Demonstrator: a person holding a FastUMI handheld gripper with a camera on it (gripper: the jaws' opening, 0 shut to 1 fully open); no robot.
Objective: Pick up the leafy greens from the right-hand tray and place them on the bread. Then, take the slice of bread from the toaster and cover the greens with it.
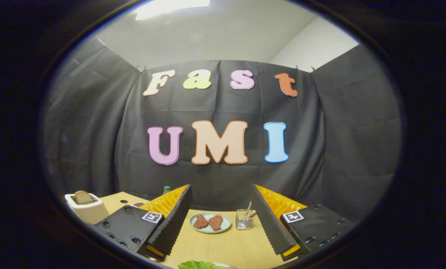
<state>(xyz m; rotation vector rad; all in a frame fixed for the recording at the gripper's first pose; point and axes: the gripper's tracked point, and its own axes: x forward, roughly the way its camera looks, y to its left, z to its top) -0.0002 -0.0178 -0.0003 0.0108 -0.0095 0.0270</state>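
The gripper [221, 218] hangs above the wooden counter [223, 246] with its jaws spread wide and holding nothing. The leafy greens [197, 265] lie at the counter's near edge, below and short of the jaws. Between the jaws and beyond them sits a pale plate [211, 223] with 2 reddish meat pieces [209, 222]; just beside it stands a clear glass [244, 219] holding utensils. At the counter's far left corner, a white toaster [86, 209] carries a bread slice [82, 197] upright in its slot.
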